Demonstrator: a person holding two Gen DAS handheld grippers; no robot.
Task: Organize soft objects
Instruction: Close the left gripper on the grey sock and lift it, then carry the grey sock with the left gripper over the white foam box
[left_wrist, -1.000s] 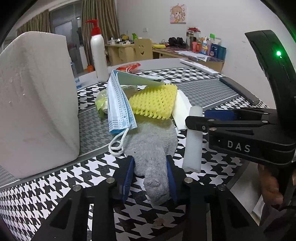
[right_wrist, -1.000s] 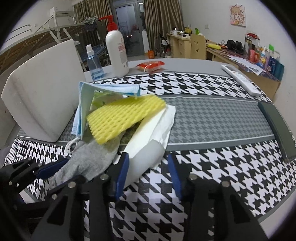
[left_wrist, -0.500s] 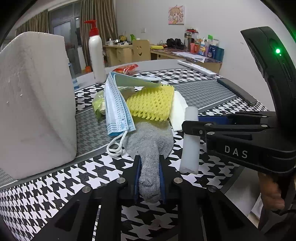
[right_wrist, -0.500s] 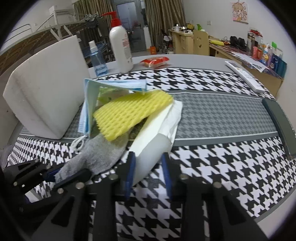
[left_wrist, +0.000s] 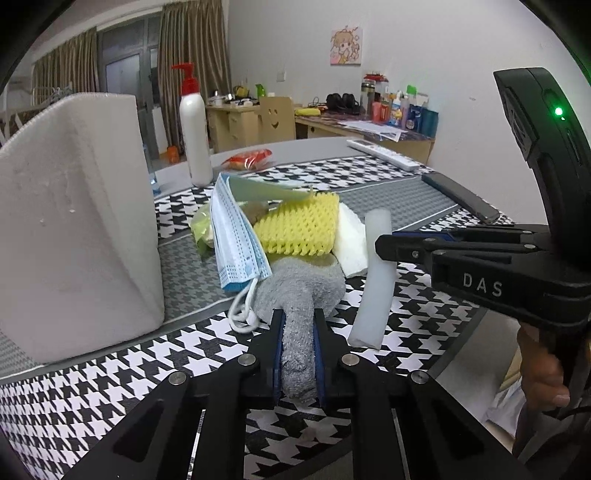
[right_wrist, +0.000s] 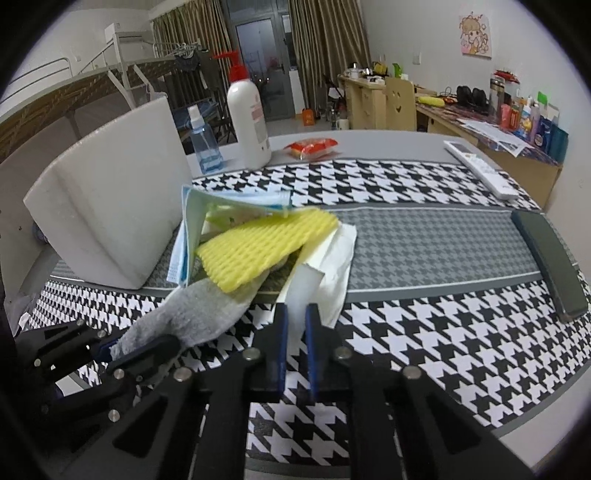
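Clutter is piled at the middle of both views on a houndstooth cloth (right_wrist: 424, 343): one grey sock (left_wrist: 299, 295), one blue mask (left_wrist: 236, 243), one yellow foam net (left_wrist: 299, 229), one white tissue (right_wrist: 338, 266) and one white foam tube (left_wrist: 376, 273). A green wrapper (left_wrist: 201, 225) is partly hidden under the mask. The sock's toe is pinched between the pads of the left gripper (left_wrist: 298, 354), low in the centre of the left view; its body is overlapped by the net and the mask, whose ear loop lies just beside it. The tube's near end is squeezed flat between the pads of the right gripper (right_wrist: 295, 332), low in the centre of the right view, while its far end rests on the tissue under the net. In the right view the left gripper (right_wrist: 122, 354) is seen at lower left, clamped on the sock (right_wrist: 192, 314).

One large white foam block (right_wrist: 110, 210) stands upright at the left of both views, just beside the pile. Behind it, at upper centre, one pump bottle (right_wrist: 249, 118) and one small blue spray bottle (right_wrist: 203, 147) are seen, with one red packet (right_wrist: 312, 146) to their right. One remote (right_wrist: 480, 170) and one dark flat case (right_wrist: 550, 258) lie at the right, well apart from the pile. A hand (left_wrist: 543, 365) is visible at the right edge of the left view.
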